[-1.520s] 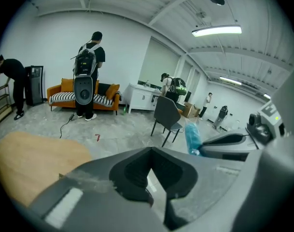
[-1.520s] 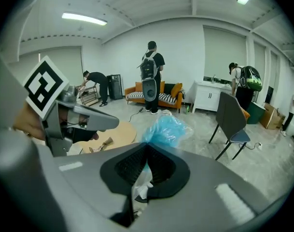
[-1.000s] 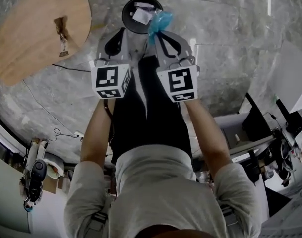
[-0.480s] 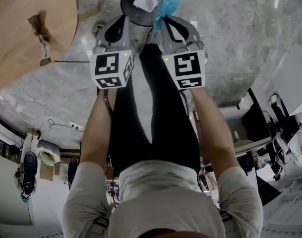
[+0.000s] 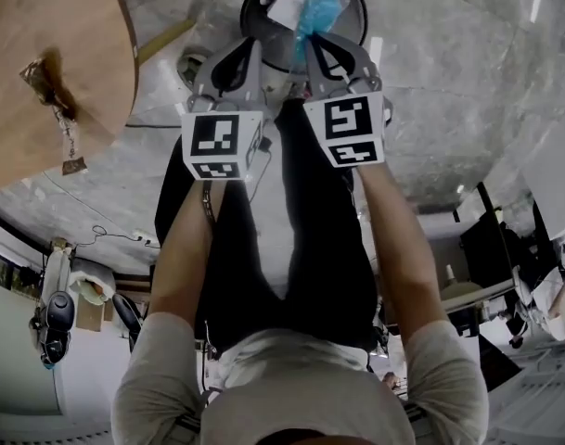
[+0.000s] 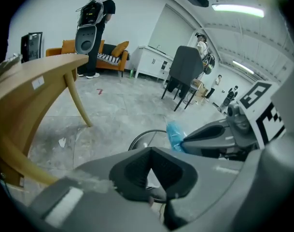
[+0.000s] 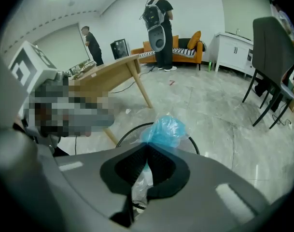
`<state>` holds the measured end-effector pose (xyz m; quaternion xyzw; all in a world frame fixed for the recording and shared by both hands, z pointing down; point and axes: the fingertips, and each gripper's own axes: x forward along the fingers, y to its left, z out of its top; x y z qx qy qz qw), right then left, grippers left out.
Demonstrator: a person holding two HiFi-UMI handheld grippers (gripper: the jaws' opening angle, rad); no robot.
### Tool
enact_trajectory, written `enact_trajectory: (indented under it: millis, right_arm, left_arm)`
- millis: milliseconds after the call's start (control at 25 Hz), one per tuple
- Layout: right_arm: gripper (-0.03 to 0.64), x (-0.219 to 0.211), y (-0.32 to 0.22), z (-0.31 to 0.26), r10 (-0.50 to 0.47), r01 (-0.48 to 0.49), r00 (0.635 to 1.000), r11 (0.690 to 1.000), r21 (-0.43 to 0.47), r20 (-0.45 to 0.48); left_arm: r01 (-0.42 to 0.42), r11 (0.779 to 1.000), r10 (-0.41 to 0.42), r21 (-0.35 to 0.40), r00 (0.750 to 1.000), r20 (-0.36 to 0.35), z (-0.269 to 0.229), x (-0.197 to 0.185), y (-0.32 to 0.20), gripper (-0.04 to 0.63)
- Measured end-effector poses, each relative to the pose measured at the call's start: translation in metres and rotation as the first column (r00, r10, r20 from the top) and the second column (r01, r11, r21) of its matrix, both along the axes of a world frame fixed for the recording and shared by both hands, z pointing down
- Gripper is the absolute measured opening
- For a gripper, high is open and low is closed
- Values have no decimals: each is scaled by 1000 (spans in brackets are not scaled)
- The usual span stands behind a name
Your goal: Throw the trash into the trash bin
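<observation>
L gripper (image 5: 260, 48) + R gripper (image 5: 310, 43) have dropped closer to trash bin (image 5: 249, 12).
L: jaws shut, empty, near bin rim. R: jaws clamped on blue bag (image 5: 317, 12). Bag was at bin's R edge a sec ago, now over the mouth, above white paper (image 5: 286, 7) inside. Prob. ready to release: open R jaws.

Painted on the floor (image 6: 118, 115), at eleven o'clock from the trash bin (image 6: 137, 138): a small red mark (image 6: 99, 92), shaped like a 7. Stuck on the table (image 6: 21, 100) edge, at nine o'clock: a white label (image 6: 38, 82), print too small to read. On the left cube (image 5: 222, 145) and right cube (image 5: 347, 130): black-and-white square codes, no letters.
</observation>
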<state>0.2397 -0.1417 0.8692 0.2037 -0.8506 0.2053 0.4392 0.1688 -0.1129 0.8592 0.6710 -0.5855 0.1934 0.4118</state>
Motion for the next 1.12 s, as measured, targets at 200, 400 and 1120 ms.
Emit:
enact_trajectory:
  millis: [200,400,1120]
  right_arm:
    - [15,0,4,52,17,-19,999,999,-44,-40]
    - [15,3,5,91,50,-56,996,996,-72,-80]
    - [8,3,-20,10,75,-72,996,995,63,-56]
  left_arm:
    - [-27,999,28,-41,1000,9,39,-3,9,18]
    - [-74,996,73,-51,997,-16,52,5,10,18]
    - [-87,996,87,-19,996,9,-20,-9,-2,18]
